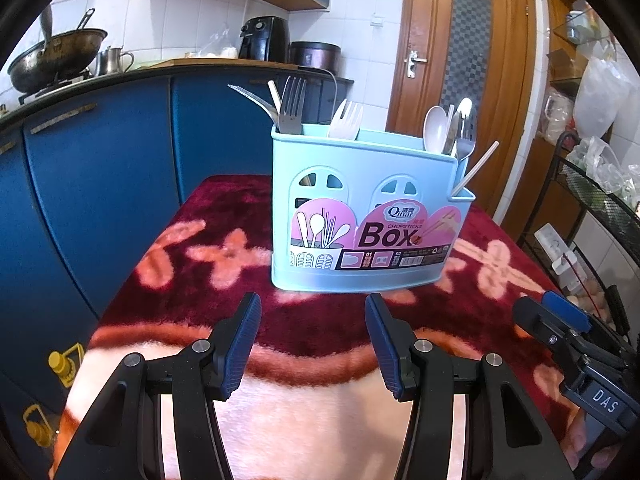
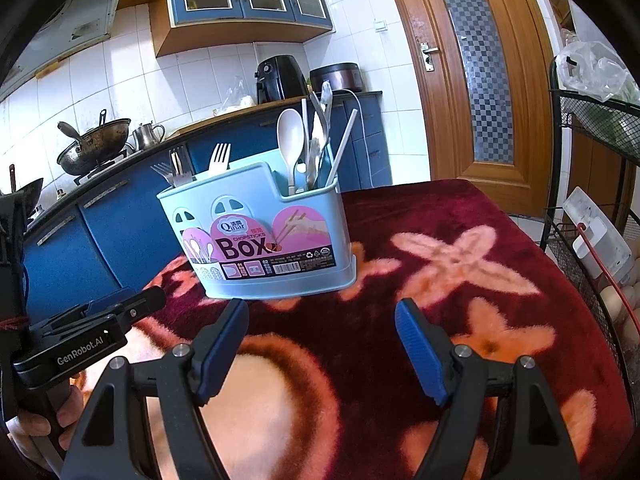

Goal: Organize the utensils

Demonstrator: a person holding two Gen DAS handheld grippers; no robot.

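Note:
A light blue utensil box (image 1: 360, 208) (image 2: 264, 236) labelled "Box" stands upright on a dark red floral blanket (image 1: 224, 280) (image 2: 460, 280). Forks (image 1: 294, 106) (image 2: 219, 158) stick up from its left and middle sections. A white spoon (image 1: 436, 126) (image 2: 290, 136), metal utensils and a chopstick (image 1: 476, 168) stand in its right section. My left gripper (image 1: 313, 304) hovers open just in front of the box, nothing between its fingers. My right gripper (image 2: 322, 310) is open too, short of the box's right half, and shows at the right edge of the left wrist view (image 1: 560, 316).
Blue kitchen cabinets (image 1: 100, 160) (image 2: 120, 220) stand behind the table, with a wok (image 1: 56, 56) (image 2: 96, 144), a metal jug and black appliances on the counter. A black wire rack (image 1: 600, 216) (image 2: 592, 240) with bags and eggs stands to the right. A wooden door (image 1: 460, 52) is behind.

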